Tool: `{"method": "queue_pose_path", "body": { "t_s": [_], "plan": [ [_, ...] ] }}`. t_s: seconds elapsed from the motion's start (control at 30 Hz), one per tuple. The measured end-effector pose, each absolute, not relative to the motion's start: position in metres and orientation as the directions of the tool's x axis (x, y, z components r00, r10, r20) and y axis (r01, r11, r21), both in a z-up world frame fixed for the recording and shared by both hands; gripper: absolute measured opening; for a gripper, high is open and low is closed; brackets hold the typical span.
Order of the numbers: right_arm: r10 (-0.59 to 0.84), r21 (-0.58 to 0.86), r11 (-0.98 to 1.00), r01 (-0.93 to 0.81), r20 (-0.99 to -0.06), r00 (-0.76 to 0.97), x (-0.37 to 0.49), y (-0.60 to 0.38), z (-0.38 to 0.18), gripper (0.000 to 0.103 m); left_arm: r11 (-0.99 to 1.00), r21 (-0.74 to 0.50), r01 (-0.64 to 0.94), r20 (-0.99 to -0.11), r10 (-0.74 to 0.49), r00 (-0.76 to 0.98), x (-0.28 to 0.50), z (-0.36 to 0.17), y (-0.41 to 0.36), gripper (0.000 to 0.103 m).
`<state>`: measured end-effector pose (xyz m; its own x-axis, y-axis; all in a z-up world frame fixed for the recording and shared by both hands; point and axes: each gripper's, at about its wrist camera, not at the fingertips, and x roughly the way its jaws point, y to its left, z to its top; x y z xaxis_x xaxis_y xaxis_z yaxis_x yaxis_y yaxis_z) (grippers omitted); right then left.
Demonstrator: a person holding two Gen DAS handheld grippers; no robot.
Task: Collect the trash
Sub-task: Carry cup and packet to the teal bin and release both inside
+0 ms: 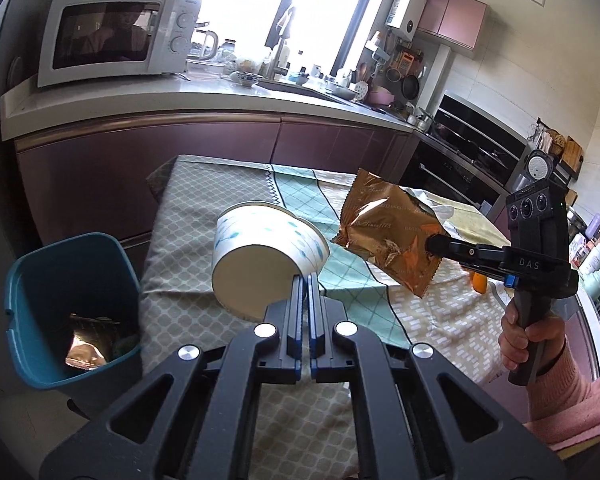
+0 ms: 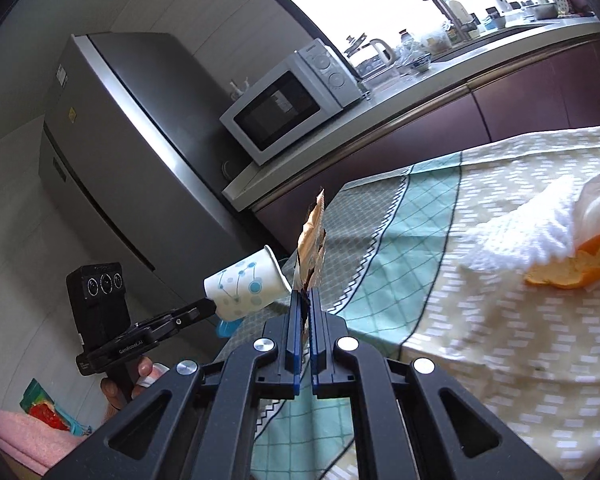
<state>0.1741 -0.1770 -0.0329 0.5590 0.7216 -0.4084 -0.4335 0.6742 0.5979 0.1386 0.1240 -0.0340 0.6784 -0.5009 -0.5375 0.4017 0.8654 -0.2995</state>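
My left gripper (image 1: 305, 280) has its jaws clamped on the rim of a paper cup (image 1: 260, 248), which lies tipped sideways just ahead of them, above the worktop (image 1: 204, 200); I cannot see into the cup. My right gripper (image 2: 306, 294) has its jaws pinched shut on a copper foil wrapper (image 2: 312, 240) that stands up edge-on beyond them. Down to the left of my left jaws sits a teal bin (image 1: 32, 280) with a shiny wrapper (image 1: 86, 344) already inside. Right of my right jaws, orange peel (image 2: 572, 268) and a white tissue (image 2: 540, 224) rest on the worktop.
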Motion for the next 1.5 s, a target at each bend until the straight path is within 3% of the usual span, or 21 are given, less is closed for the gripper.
{"method": "queue_pose_path", "body": {
  "t_s": [0.37, 0.8, 1.2, 1.5],
  "plan": [
    [0.811, 0.605, 0.586, -0.54, -0.442, 0.384, 0.222, -0.067, -0.03, 0.003, 0.931, -0.285, 0.228, -0.532, -0.351, 0.771, 0.133, -0.032, 0.227, 0.003],
    [0.782, 0.582, 0.604, -0.544, -0.564, 0.264, 0.273, 0.051, -0.056, 0.003, 0.949, -0.313, 0.036, -0.631, -0.236, 0.739, 0.177, -0.093, 0.315, 0.003],
    [0.692, 0.526, 0.691, -0.496, -0.68, 0.243, 0.299, 0.097, -0.083, 0.009, 0.945, -0.325, -0.031, -0.711, -0.223, 0.667, 0.218, -0.146, 0.33, 0.003],
    [0.696, 0.535, 0.691, -0.485, -0.673, 0.25, 0.298, 0.092, -0.09, 0.014, 0.944, -0.329, -0.033, -0.721, -0.228, 0.654, 0.225, -0.158, 0.314, 0.005]
  ]
}}
